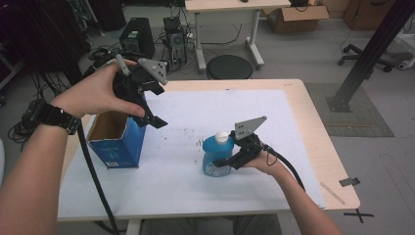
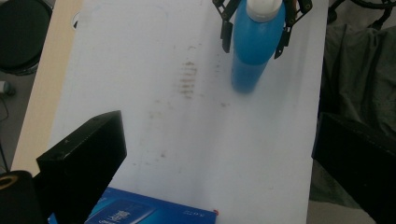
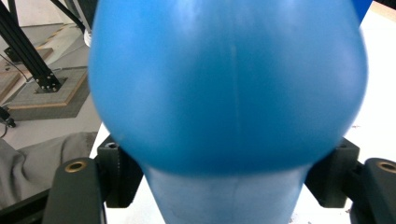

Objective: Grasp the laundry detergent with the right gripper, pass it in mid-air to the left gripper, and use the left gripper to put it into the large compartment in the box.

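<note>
On the white sheet [image 1: 186, 147] covering the wooden table [image 1: 313, 122], a blue bottle [image 1: 216, 157] stands upright, near the front middle of the sheet. Body: glossy sky-blue plastic, rounded and bulbous at the shoulder, narrowing lower down; a faint vertical mould seam runs down its middle in the right gripper view. Cap: white, on top. In the high view a pale label patch shows low on the front; print unreadable.

Right gripper [image 1: 234, 155]: jaws closed against the bottle, one on each side of the body. The right gripper view shows the black jaws pressed to both flanks below the bulge; the left gripper view shows the same clamp from across the table, jaws flanking the bottle [image 2: 256, 42] near its neck. Grey three-cornered plate on top, cable trailing toward the person.

Left gripper [image 1: 147, 105]: held in the air above the open top of a blue carton [image 1: 117, 142] at the sheet's left edge, well apart from the bottle. Jaws spread wide, nothing between them. Carton stands upright, flaps open, brown cardboard inside.

Sheet shows scattered dark smudges between carton and bottle.
</note>
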